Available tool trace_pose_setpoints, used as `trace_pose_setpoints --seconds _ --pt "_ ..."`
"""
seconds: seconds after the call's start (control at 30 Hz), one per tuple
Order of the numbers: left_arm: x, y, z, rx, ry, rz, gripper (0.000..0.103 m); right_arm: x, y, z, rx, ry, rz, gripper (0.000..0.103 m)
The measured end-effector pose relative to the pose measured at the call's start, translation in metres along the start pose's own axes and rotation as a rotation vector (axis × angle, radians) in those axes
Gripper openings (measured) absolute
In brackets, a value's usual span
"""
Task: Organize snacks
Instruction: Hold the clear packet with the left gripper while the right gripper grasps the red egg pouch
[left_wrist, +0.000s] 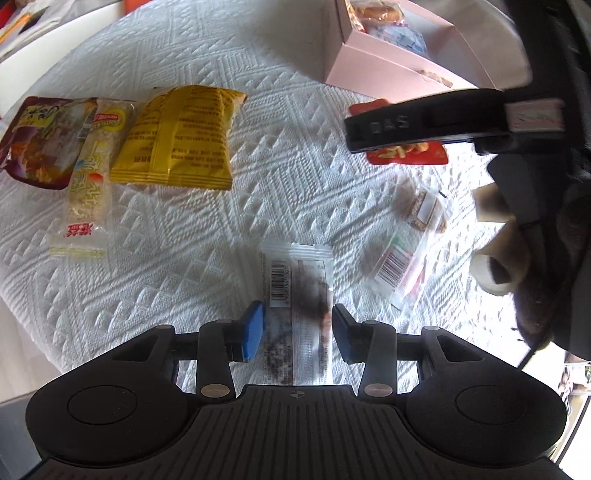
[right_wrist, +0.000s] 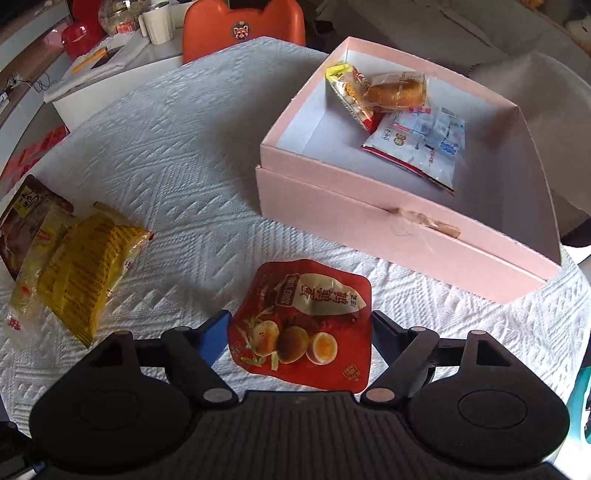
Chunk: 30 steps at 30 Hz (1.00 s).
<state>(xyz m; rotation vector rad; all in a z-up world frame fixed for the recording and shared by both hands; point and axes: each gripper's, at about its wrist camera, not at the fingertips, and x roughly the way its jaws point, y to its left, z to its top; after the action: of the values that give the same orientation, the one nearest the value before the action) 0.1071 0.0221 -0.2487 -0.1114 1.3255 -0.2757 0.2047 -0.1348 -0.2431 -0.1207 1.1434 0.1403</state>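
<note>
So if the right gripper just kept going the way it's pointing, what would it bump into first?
Most likely the red egg packet. The right gripper points steeply down at the tablecloth, and the packet lies between its open fingers, apparently untouched. How far above it the fingers are is hard to judge.

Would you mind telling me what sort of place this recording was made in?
Probably a home dining or living area: a table under a white quilted cloth, an orange chair behind it, and a cluttered side counter with a white mug.

White quilted tablecloth — pink box, yellow packet, red egg pouch, clear-wrapped bar.
</note>
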Motion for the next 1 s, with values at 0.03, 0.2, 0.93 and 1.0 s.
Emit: trace_pose_setpoints --seconds 0.03,0.2,0.93,1.0 --pt "0.001 0.0 0.001 0.003 0.002 0.001 0.045 -0.004 -0.002 -0.002 -0.009 -0.012 -0.001 0.08" --pt "0.006 -0.006 0.006 0.024 0.012 0.017 0.046 -0.036 -0.017 -0.023 -0.055 -0.038 0.022 0.08" --pt "-0.005 -0.058 0.0 0.233 0.015 0.107 0.019 -0.072 -0.079 -0.096 0.008 0.052 0.066 0.081" --pt "0.01 -0.065 -0.012 0.253 0.041 0.123 0.024 -0.062 -0.079 -0.092 0.021 0.02 0.043 0.081"
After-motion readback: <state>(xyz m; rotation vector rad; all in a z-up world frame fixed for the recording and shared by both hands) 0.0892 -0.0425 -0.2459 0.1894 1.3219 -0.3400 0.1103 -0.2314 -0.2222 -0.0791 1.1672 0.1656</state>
